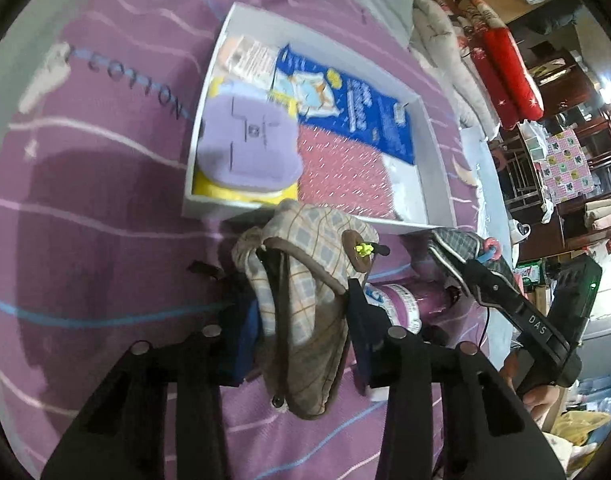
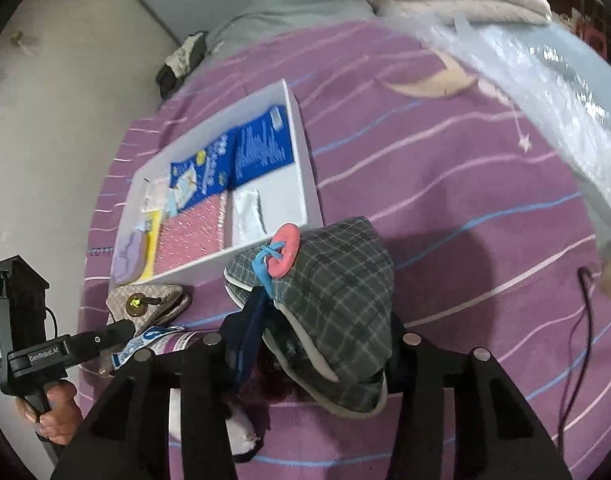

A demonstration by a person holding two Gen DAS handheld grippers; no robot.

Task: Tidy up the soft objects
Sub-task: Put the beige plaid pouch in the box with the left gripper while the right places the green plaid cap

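Note:
A beige plaid cloth pouch [image 1: 305, 320] with a brown button hangs between the fingers of my left gripper [image 1: 301, 312], which is shut on it, just in front of the white tray [image 1: 435, 160]. My right gripper [image 2: 321, 340] is shut on a dark grey plaid pouch [image 2: 337, 292] that carries a pink button [image 2: 289, 254] tied with blue cord. Both pouches sit near the tray's front wall on the purple bedcover [image 2: 445, 184]. Each view shows the other gripper beside its own. A purple packet [image 1: 397, 304] with a blue and white label lies between them.
The tray holds a purple pad [image 1: 245, 144] on something yellow, a blue packet [image 1: 365, 116], a pink dotted cloth [image 1: 341, 176] and a white item. Red bolsters [image 1: 509, 68] and folded blankets lie beyond. Clear plastic wrap [image 2: 545, 92] and a black cable [image 2: 581, 340] are on the right.

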